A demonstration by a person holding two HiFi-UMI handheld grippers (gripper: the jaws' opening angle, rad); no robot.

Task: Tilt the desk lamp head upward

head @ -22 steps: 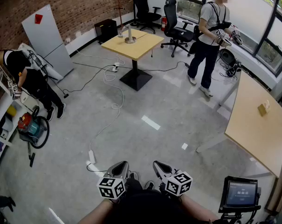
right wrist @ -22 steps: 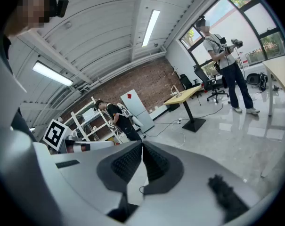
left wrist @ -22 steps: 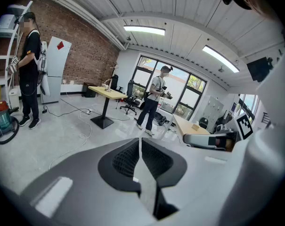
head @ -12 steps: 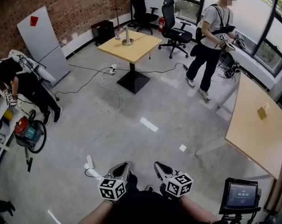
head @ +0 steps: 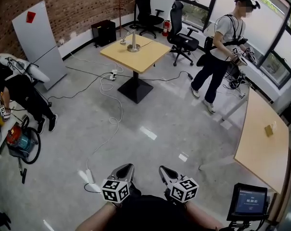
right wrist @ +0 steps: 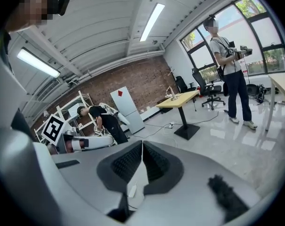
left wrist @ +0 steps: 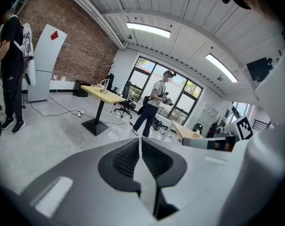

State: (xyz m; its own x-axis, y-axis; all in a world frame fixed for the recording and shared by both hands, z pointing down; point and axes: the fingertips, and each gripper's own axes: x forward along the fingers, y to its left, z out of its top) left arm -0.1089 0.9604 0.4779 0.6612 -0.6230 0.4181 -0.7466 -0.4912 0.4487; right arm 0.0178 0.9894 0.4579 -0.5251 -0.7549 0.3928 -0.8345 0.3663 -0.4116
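Grey concrete floor [head: 183,114] fills most of the head view, and all of it lies between us and the job.

- Pale wood table [head: 144,57] on a black pedestal stands far across the room, ahead of us and a little to the left. It is the only surface that matters here.
- Desk lamp [head: 132,42] sits on the table's far left part. Its round base is on the top and its stem is upright. An arm reaches off to the left, and the head appears to be at that left end. It is too small from here to read the tilt of the head.
- Both gripper views show the same lamp, tiny on the distant table: [left wrist: 103,84] and [right wrist: 169,92].
- A white power strip [head: 89,177] with its cable lies on the floor near us, to the left, roughly along the way to the table.
- Left gripper [head: 127,168]: jaws pressed together, nothing between them.
- Right gripper [head: 163,170]: jaws also closed, and empty.
- Both are held close to the body, side by side, pointing forward and somewhat down.

Our reading is that the lamp is well out of reach of either tool. It lies slightly to the left, which marginally favours the left gripper. We judge that the approach comes first and that the jaws must open before any contact with the head.
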